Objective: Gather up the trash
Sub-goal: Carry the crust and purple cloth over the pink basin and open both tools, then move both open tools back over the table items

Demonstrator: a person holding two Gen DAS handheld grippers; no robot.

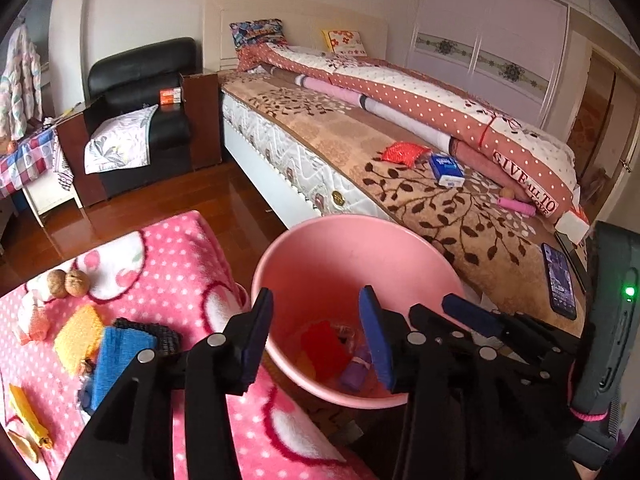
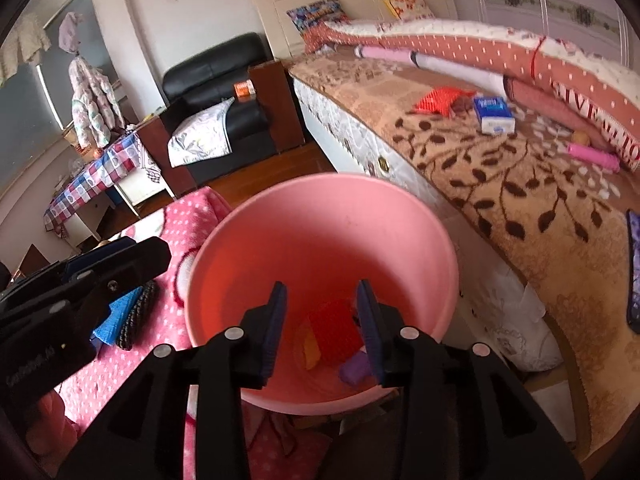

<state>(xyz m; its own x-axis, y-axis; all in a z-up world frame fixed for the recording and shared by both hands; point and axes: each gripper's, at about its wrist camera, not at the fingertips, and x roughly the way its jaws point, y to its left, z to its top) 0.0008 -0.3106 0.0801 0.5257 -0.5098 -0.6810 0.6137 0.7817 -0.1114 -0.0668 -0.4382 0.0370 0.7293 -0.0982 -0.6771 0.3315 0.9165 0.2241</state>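
Note:
A pink bin [image 1: 304,240] [image 2: 320,208] stands between the pink dotted blanket [image 1: 180,264] and the bed. Inside lie a red wrapper [image 1: 320,344] [image 2: 332,336], an orange scrap and a purple piece [image 1: 354,374] [image 2: 354,370]. My left gripper [image 1: 316,312] is open and empty over the bin's near rim. My right gripper [image 2: 322,304] is open and empty above the bin; it also shows in the left wrist view [image 1: 472,314]. On the blanket lie two walnuts [image 1: 66,283], a yellow sponge [image 1: 78,340], a blue cloth [image 1: 116,360] and a yellow wrapper [image 1: 26,412].
On the bed lie a red net bag [image 1: 402,152], a blue tissue pack [image 1: 446,170], a pink tube [image 1: 516,206] and a phone [image 1: 560,280]. A black armchair [image 1: 140,92] and a checked table [image 1: 24,160] stand beyond the wooden floor.

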